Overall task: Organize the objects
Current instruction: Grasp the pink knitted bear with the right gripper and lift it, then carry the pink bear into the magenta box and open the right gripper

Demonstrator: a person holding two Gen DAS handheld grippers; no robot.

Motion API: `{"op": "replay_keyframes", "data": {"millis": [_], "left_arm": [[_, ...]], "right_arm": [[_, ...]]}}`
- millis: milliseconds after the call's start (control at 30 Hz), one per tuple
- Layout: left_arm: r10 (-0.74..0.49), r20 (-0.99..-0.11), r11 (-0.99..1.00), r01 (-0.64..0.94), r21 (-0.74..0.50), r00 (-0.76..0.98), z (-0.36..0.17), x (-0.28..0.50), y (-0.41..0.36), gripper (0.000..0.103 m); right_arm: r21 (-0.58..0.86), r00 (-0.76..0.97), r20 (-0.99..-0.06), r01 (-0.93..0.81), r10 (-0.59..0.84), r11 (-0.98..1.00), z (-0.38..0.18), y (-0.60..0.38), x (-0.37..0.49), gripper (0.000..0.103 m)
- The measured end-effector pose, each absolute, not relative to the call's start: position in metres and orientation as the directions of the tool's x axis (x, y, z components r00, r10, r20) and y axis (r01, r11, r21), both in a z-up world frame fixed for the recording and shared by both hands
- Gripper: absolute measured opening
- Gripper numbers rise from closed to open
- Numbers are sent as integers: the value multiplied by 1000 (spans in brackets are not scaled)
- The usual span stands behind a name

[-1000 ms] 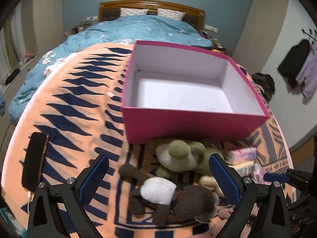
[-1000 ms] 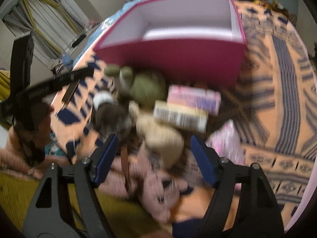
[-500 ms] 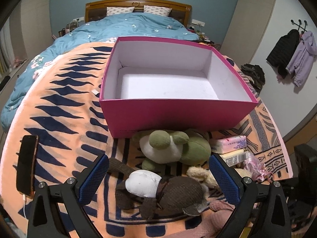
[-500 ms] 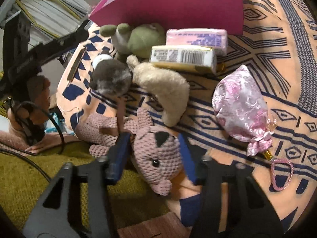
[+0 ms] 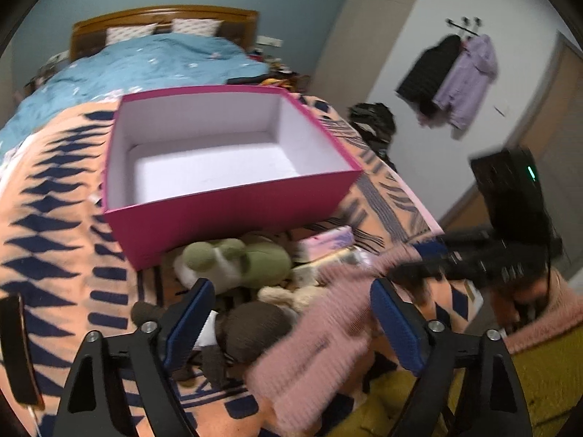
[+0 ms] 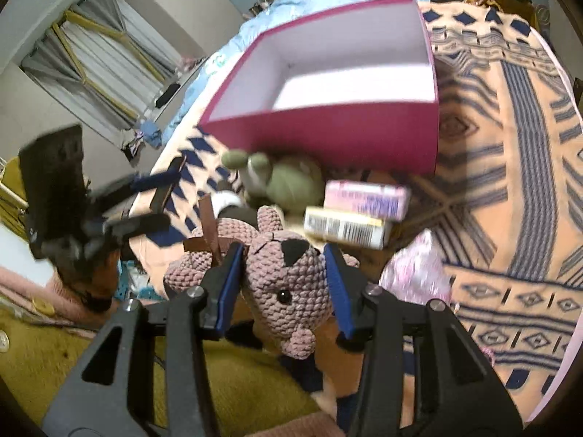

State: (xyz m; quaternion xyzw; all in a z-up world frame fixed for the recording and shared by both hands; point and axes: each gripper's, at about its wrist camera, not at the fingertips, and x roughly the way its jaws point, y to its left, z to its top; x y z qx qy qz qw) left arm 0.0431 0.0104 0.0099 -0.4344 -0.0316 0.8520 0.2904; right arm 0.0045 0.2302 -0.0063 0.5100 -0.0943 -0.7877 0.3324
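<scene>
The right claw [image 6: 282, 284] was closed on the head of a pink crocheted toy [image 6: 288, 284], one blue pad against each side, the toy seemingly raised a little off the blanket [image 6: 510, 189]. The left claw [image 5: 288, 324] was wide open with nothing in it, hanging over a brown plush [image 5: 251, 324]. Just beyond, a green plush [image 6: 288, 178] lay against the near wall of the pink box [image 6: 339, 134], with a pink packet [image 6: 368, 198] and a yellow packet [image 6: 346, 229] to its right and a pink satin pouch [image 6: 419, 269] nearer on the right. The box stood on the far side of the heap, its white inside bare, so I judged nothing was put away and the task barely started: one toy in hand, the plushes, packets and pouch left to do.
</scene>
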Motion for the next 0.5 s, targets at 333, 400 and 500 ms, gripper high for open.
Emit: {"op": "replay_keyframes", "data": {"millis": [333, 400, 500], "left_arm": [[517, -763, -808, -514, -286, -388, -4, 45, 12, 57], [507, -769, -814, -509, -279, -389, -7, 42, 11, 47], [495, -764, -822, -509, -256, -414, -4, 40, 11, 36]], "right_arm": [[513, -300, -698, 423, -650, -746, 7, 222, -20, 47], [508, -302, -697, 434, -651, -744, 10, 220, -21, 47], [503, -307, -694, 439, -651, -744, 12, 219, -24, 47]]}}
